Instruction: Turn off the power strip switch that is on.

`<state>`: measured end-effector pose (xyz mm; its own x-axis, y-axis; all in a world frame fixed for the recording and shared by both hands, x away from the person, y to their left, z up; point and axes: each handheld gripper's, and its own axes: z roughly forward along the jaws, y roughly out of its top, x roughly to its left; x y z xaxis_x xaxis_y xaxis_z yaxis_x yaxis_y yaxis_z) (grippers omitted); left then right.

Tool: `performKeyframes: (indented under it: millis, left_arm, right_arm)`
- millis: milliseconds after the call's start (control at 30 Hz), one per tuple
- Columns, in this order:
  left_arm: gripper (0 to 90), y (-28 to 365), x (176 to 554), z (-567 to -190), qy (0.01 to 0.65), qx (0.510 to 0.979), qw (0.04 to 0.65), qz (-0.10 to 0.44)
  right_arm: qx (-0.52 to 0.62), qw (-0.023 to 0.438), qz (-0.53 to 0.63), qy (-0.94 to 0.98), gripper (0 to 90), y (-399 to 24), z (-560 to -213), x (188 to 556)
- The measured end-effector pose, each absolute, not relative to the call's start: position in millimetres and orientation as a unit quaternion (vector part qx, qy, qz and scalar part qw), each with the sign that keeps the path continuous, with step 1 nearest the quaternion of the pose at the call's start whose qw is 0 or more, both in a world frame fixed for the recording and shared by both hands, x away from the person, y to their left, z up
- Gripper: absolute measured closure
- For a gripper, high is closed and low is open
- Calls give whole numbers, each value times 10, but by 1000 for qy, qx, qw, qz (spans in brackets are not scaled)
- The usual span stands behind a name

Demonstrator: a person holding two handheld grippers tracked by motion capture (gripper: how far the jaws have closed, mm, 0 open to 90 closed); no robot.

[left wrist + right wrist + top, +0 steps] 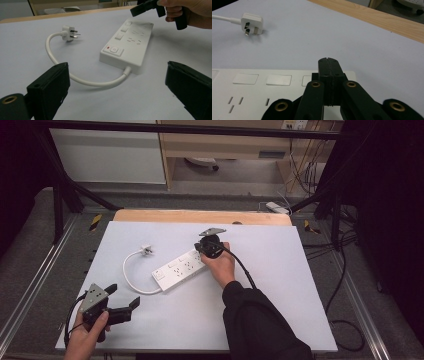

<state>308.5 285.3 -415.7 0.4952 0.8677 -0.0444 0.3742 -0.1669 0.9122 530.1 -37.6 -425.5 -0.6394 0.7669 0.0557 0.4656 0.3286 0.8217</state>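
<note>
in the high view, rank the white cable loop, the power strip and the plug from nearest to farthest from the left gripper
From the left gripper, at the table's near left:
1. White cable loop, just beyond it.
2. Power strip, mid-table, farther right.
3. Plug, at the cable's far end, toward the table's back.

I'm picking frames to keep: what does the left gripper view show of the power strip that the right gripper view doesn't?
Left gripper view alone: the power strip's switch end with its red light, the cable looping from it, and the right gripper above the far end. Right gripper view alone: its shut jaws over the strip's far sockets. Both: the plug lying unplugged on the white table.
</note>
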Motion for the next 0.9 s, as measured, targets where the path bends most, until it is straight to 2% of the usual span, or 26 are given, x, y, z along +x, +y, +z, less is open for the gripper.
performKeyframes:
  millis: [900]
  left_arm:
    - [58, 2856, 3088, -4163, 432, 720, 480, 253]
  right_arm:
    - [390, 174, 420, 801, 900, -310, -4362, 5354]
